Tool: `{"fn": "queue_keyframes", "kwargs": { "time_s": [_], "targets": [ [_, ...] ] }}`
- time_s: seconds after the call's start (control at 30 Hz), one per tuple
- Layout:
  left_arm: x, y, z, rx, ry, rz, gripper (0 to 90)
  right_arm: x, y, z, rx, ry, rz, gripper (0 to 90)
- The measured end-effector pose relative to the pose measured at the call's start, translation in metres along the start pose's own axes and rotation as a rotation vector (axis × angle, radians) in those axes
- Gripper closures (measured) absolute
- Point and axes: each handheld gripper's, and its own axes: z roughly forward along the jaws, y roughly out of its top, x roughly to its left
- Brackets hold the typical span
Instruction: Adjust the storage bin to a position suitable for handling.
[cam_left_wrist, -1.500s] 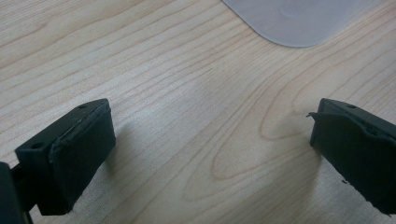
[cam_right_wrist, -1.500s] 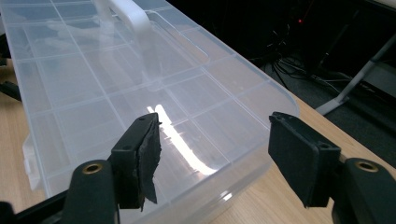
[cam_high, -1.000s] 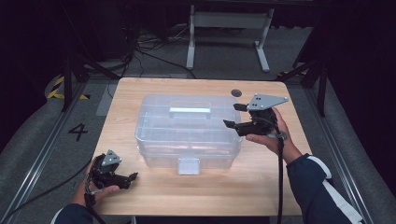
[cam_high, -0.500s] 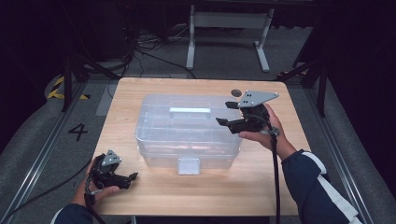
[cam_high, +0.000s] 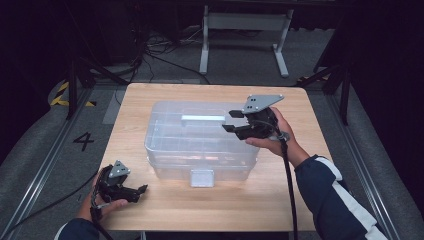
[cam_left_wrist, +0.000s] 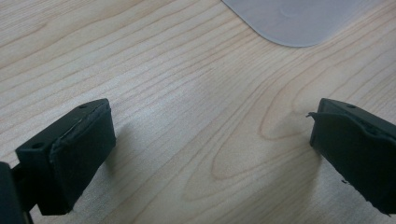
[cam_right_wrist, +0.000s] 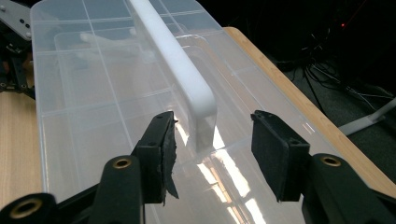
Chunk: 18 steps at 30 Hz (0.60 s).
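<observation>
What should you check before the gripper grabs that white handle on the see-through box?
1. The handle lies between the jaws of the right hand-held gripper: ok, lined up with the near end.
2. Pads touching the handle: not ok, gaps show on both sides; the jaws have just been closing.
3. The clear box sits flat on the table: ok.
4. The front latch is closed: cannot tell.
5. The left hand-held gripper is out of the way: ok, it stands open by the table's near left corner.
</observation>
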Motion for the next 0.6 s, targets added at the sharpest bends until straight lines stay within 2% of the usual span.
{"fn": "queue_keyframes", "kwargs": {
  "time_s": [0.23, 0.4, 0.6],
  "targets": [
    [0.0, 0.0, 0.0, 0.0, 0.0, 0.0, 0.5, 0.002, 0.004, 0.007, 0.021, 0.007, -0.01, 58.5],
    [0.0, 0.0, 0.0, 0.0, 0.0, -0.003, 0.5, 0.004, 0.008, 0.014, 0.058, -0.022, -0.021, 65.3],
    [0.0, 0.0, 0.0, 0.0, 0.0, 0.0, 0.5, 0.007, 0.011, 0.019, 0.076, -0.015, -0.034, 74.2]
  ]
}}
